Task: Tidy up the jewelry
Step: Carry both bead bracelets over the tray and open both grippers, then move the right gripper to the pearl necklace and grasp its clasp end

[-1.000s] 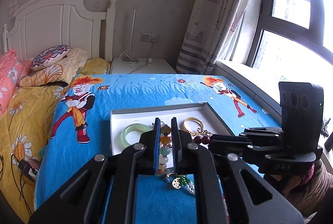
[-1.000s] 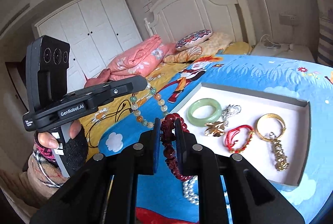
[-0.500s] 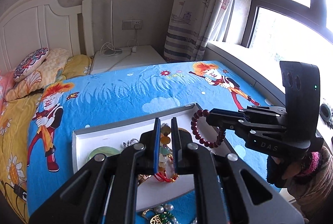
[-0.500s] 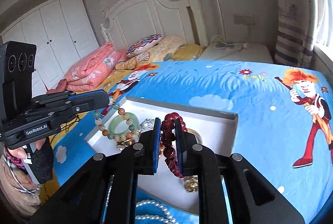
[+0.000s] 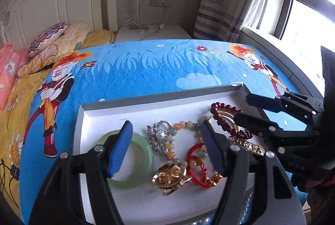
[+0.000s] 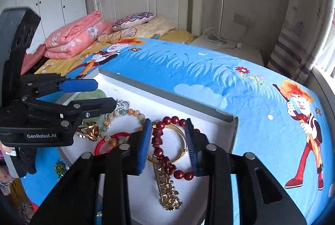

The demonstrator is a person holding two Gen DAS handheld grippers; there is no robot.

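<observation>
Lying in white tray (image 6: pixel 209 114): dark-red bead bracelet (image 6: pixel 165 147), light, limp, slippery; pinch beads crosswise. Left gripper (image 5: pixel 167 145), right gripper (image 6: pixel 168 143): spread, empty.

My left tool (image 5: pixel 166 141) is matte black, with ribbed blue pads (image 5: pixel 119 150) lining both fingers and round silver screw heads at the joints. My right tool (image 6: pixel 168 144) is built the same: black linkages, blue pads (image 6: pixel 144 146), silver bolts. On the left tool's side I read white lettering, "GenRobot.AI". Behind it there's a black fingerless glove (image 6: pixel 26 159) and a plaid sleeve cuff, blurred at the frame edge.
</observation>
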